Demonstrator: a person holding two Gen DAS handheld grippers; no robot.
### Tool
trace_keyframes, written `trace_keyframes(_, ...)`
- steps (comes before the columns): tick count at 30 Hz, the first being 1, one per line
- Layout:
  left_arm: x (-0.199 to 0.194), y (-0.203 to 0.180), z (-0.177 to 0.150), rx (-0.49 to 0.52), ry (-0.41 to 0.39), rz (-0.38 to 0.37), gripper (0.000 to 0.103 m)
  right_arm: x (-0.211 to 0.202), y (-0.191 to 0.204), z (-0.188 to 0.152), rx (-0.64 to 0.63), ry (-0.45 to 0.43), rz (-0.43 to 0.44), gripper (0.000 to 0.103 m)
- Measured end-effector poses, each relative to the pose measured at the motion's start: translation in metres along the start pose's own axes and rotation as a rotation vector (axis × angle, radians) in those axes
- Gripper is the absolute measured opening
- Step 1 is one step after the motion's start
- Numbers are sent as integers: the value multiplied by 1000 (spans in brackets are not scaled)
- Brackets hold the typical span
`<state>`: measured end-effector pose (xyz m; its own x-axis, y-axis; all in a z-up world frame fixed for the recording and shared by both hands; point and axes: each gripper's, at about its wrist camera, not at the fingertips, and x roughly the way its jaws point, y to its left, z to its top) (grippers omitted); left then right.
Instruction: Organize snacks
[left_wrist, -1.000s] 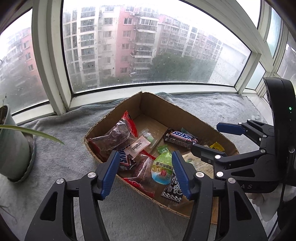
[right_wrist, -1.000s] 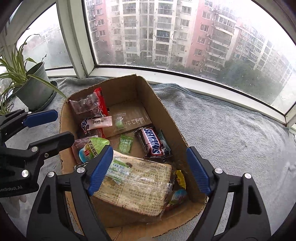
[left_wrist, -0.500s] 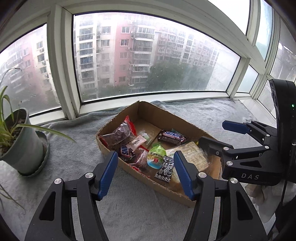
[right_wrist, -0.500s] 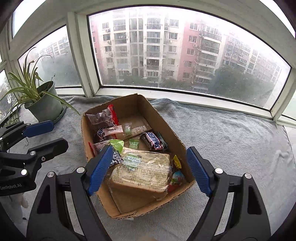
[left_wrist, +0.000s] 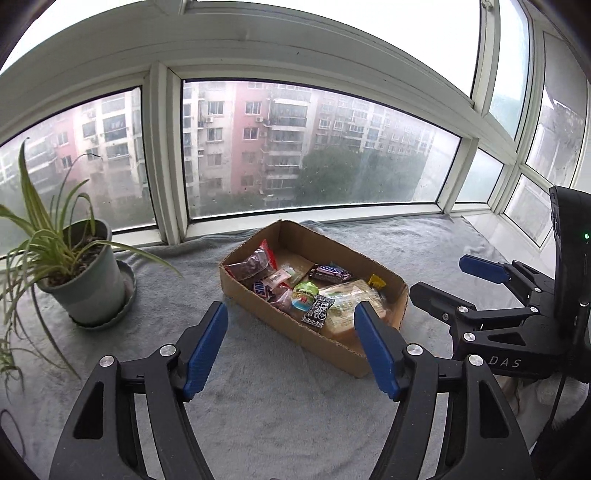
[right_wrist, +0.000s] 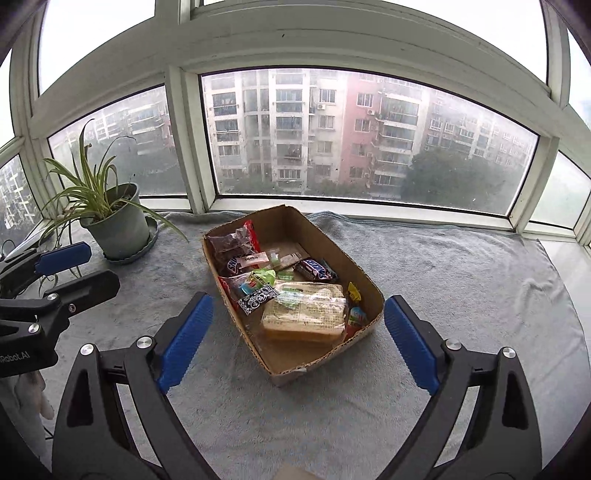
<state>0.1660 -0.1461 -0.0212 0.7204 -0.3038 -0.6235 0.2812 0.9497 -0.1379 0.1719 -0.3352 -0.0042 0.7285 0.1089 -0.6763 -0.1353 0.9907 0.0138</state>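
Cardboard box (right_wrist: 364, 280) sits mid-ledge on the grey blanket (right_wrist: 461, 280), angled to the window, with all visible snacks inside it: large flat clear-wrapped pack (right_wrist: 304, 308) at the near end, Snickers bar (right_wrist: 314, 268) mid-box, dark red-edged bag (right_wrist: 232, 242) at the far end, small candies (right_wrist: 356, 314) wedged by the near right wall. No snacks visible on the blanket. Left tool (left_wrist: 290, 345) is wide open and holds nothing, hovering short of the box's near long wall; right tool (right_wrist: 295, 338) is likewise wide open and empty, its pads straddling the near end of the box, not touching. Judged risks: box is light with low walls, so a finger clipping the rim on the way in would likely skid or tip it on the soft blanket and spill the load. Wrappers are slick and overlapped, so a pinch on one probably drags a neighbour out or slips. The big pack looks soft, so a hard squeeze would crush it. Potted plant (right_wrist: 118, 227) stands to the left, near the left tool; a wide left swing could catch its trailing leaves. Both tools work close together, so crossing paths means a collision.
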Motion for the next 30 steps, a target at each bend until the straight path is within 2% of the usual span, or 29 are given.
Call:
trace_keyframes(3,-18,2,-8,-1,-15,17,76,-19,7,-9,15,-20,-34,103)
trace_keyframes(10,-51,8,-29,-13,-29,55,77,-49,22,-32,37,-15,-87,103)
trace_keyframes(14,-65,11,-44,-12,-24,88,77,-63,26,-42,59,-18,-84,103)
trace_keyframes(19,-79,16,-56,-38,-11,95,77,-73,30,-47,55,-25,-85,103)
trace_keyframes(30,-91,18,-60,-50,-24,96,77,-81,35,-51,48,-31,-87,103)
